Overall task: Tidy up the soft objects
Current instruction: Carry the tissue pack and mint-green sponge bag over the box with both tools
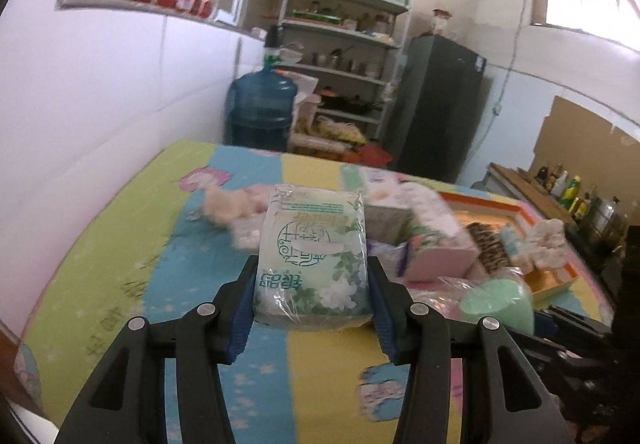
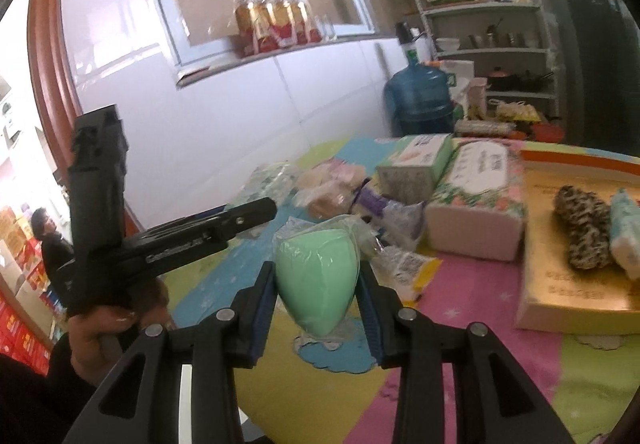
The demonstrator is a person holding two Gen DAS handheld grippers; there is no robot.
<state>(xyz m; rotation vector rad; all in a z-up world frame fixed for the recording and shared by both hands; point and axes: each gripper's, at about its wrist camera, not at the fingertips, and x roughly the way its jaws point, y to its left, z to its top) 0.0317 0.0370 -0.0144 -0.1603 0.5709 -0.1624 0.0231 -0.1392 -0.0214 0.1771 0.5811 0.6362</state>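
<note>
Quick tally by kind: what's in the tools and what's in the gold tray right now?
Tissue pack, held in left tool: 1
Green sponge in plastic wrap, held in right tool: 1
Leopard-print roll in gold tray: 1
Pale blue-white pack in tray, partly cut off: 1
Total: 4

Tissue pack (image 1: 312,256) — glossy, crinkled plastic film; green sponge (image 2: 318,278) — smooth, matt, in clear wrap; tablecloth (image 1: 120,244), lower left, printed cloth.
</note>
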